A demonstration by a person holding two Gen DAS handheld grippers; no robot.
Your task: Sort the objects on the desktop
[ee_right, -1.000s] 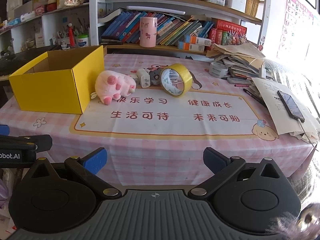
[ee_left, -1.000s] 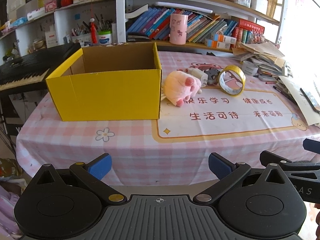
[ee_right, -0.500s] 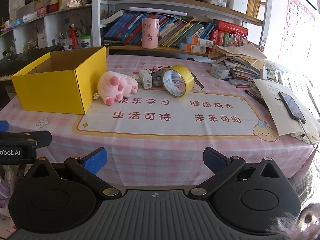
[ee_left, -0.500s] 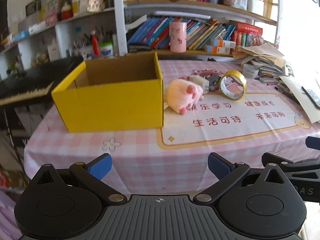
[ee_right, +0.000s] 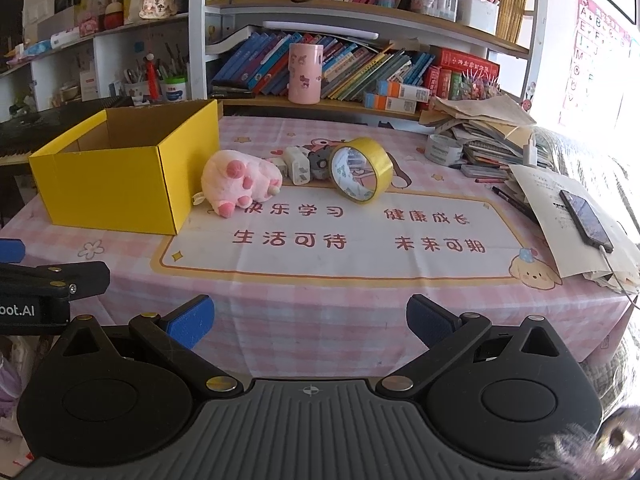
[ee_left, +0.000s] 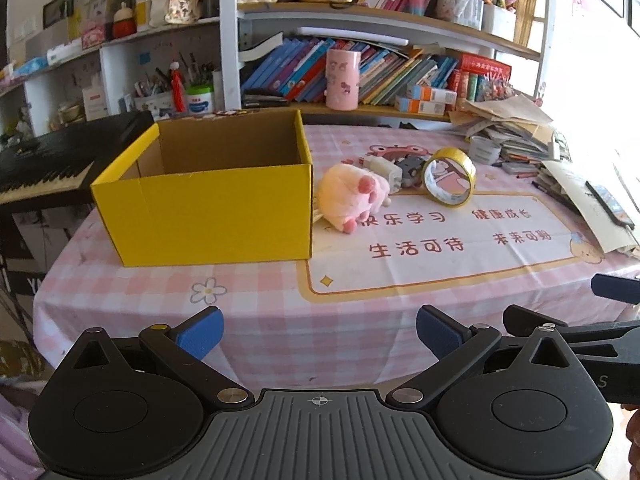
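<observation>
An open yellow cardboard box (ee_left: 208,204) (ee_right: 116,184) stands on the pink checked tablecloth, empty as far as I can see inside. Right beside it lies a pink plush paw (ee_left: 352,196) (ee_right: 240,184). Behind the paw sit a white charger (ee_left: 380,168) (ee_right: 296,168) and a small grey object (ee_right: 318,164). A yellow tape roll (ee_left: 450,178) (ee_right: 362,172) stands on edge to their right. My left gripper (ee_left: 318,334) is open, off the table's front edge. My right gripper (ee_right: 310,322) is open too, beside the left one and holding nothing.
A stack of papers and books (ee_right: 480,132), a grey tape roll (ee_right: 442,150), pens and a phone (ee_right: 586,220) on paper crowd the table's right side. Bookshelves with a pink cup (ee_right: 305,74) run along the back. A black keyboard (ee_left: 44,164) stands left.
Both grippers have drawn back and risen a little, so the table looks farther and more of the shelves shows. Nothing on the table has moved.
</observation>
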